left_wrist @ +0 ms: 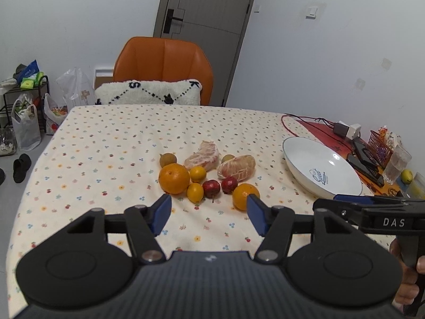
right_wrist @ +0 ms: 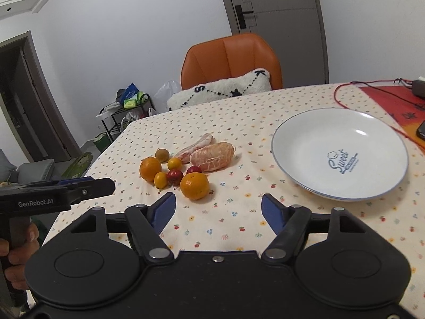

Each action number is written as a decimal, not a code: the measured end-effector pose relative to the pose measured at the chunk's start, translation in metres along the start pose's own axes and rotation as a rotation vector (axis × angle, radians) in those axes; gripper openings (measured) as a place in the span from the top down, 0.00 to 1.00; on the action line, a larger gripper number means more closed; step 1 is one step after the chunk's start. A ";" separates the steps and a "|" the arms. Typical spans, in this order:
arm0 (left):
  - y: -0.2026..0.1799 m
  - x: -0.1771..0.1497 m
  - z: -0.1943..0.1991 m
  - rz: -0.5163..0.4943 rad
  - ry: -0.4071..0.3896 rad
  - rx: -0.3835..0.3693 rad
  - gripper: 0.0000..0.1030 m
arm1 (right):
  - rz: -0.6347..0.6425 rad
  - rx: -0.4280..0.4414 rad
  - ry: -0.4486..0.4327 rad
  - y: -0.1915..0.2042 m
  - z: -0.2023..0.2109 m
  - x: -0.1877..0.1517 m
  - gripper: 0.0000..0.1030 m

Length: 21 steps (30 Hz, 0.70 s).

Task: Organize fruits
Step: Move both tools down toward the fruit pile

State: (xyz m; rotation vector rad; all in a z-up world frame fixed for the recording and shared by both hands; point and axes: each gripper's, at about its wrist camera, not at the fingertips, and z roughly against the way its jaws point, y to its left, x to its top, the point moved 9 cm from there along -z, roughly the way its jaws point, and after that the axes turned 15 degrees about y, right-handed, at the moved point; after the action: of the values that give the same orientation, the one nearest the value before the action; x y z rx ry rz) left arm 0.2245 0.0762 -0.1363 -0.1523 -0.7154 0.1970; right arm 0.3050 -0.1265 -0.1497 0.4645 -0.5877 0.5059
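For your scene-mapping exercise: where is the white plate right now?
The white plate sits empty on the tablecloth, right of the fruit pile in both views, beside the red mat.

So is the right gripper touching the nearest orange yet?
Apart. The right wrist view shows the right gripper with open jaws and bare tablecloth between its pads and the nearest orange.

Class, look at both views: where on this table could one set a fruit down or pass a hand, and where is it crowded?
Free: the white plate, the cloth between the fruit cluster and that plate, and the tablecloth toward the orange chair. Crowded: the touching fruits, and the table's corner with the cables and red basket.
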 end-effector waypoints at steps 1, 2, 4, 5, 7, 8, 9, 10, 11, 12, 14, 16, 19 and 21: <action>0.000 0.002 -0.003 0.002 0.003 -0.001 0.43 | 0.001 0.003 0.005 0.000 -0.003 0.002 0.33; 0.001 0.003 -0.006 0.004 0.006 -0.001 0.43 | 0.002 0.005 0.010 -0.001 -0.006 0.004 0.33; 0.003 0.006 -0.013 0.011 0.016 -0.005 0.46 | 0.001 0.009 0.018 -0.001 -0.012 0.007 0.33; 0.004 0.008 -0.017 0.016 0.023 -0.009 0.48 | 0.001 0.012 0.023 -0.001 -0.015 0.009 0.33; 0.005 0.010 -0.025 0.022 0.038 -0.015 0.51 | 0.002 0.019 0.032 -0.001 -0.021 0.012 0.33; 0.006 0.011 -0.028 0.023 0.044 -0.015 0.52 | 0.002 0.023 0.037 -0.001 -0.024 0.014 0.33; 0.007 0.012 -0.032 0.024 0.050 -0.015 0.54 | 0.002 0.027 0.044 0.000 -0.027 0.015 0.34; 0.008 0.013 -0.035 0.027 0.053 -0.016 0.54 | 0.003 0.034 0.050 0.001 -0.030 0.017 0.36; 0.009 0.014 -0.038 0.030 0.056 -0.018 0.54 | 0.006 0.039 0.055 0.002 -0.033 0.018 0.37; 0.011 0.014 -0.041 0.033 0.060 -0.019 0.55 | 0.008 0.044 0.061 0.003 -0.036 0.020 0.38; 0.013 0.015 -0.048 0.040 0.072 -0.021 0.57 | 0.011 0.053 0.073 0.005 -0.043 0.022 0.40; 0.015 0.015 -0.055 0.046 0.085 -0.024 0.58 | 0.015 0.062 0.087 0.007 -0.050 0.024 0.41; 0.019 0.015 -0.064 0.053 0.102 -0.027 0.59 | 0.021 0.074 0.107 0.010 -0.058 0.026 0.41; 0.020 0.016 -0.069 0.056 0.109 -0.029 0.59 | 0.024 0.078 0.117 0.011 -0.064 0.028 0.41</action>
State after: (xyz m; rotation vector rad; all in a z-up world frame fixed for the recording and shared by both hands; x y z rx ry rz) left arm 0.2799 0.0948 -0.1815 -0.2098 -0.6061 0.2300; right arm 0.3442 -0.0741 -0.1767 0.4991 -0.4630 0.5764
